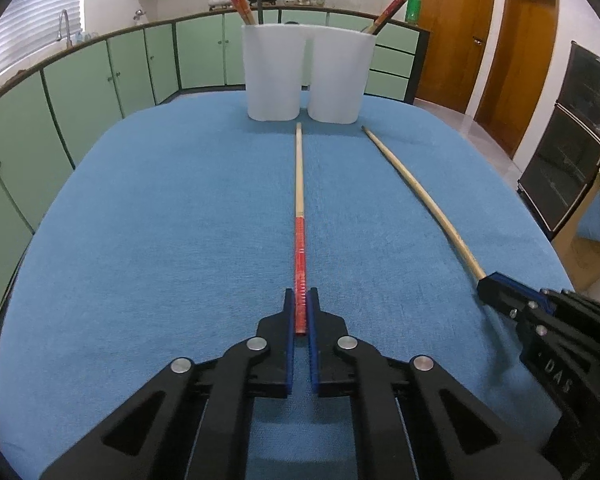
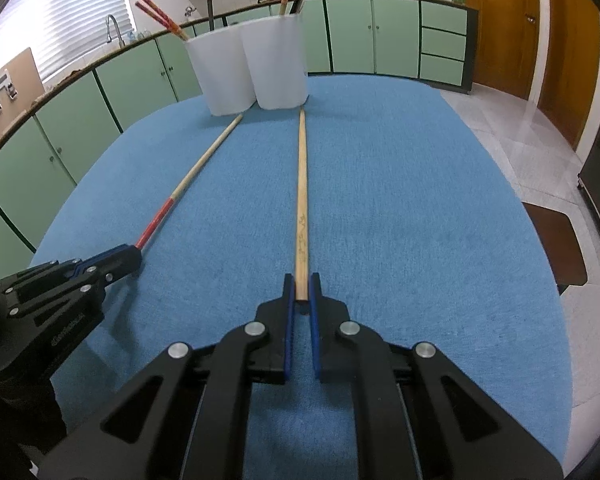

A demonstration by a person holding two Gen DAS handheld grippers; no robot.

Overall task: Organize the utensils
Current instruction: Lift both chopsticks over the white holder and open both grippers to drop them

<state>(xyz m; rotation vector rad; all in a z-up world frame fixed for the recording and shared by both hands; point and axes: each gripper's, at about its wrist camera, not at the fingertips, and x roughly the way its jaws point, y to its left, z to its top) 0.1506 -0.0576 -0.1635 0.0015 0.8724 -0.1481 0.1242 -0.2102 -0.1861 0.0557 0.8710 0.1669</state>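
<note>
A chopstick with a red handle [image 1: 299, 216] lies on the blue cloth, tip toward the white holder. My left gripper [image 1: 301, 300] is shut on its red end; the same gripper [image 2: 134, 256] shows at the left of the right wrist view, clamped on the red-handled chopstick [image 2: 188, 182]. A plain wooden chopstick [image 2: 301, 200] lies parallel to it, and my right gripper [image 2: 301, 284] is shut on its near end. In the left wrist view the right gripper [image 1: 486, 284] holds the wooden chopstick [image 1: 416, 192]. Both sticks rest on the cloth.
A white two-compartment holder [image 1: 304, 76] stands at the far end of the blue-clothed table [image 1: 160, 220], with several red-handled and dark chopsticks standing in it. Green cabinets [image 1: 80, 88] run behind; wooden doors [image 1: 516, 52] and a dark oven [image 1: 572, 132] are to the right.
</note>
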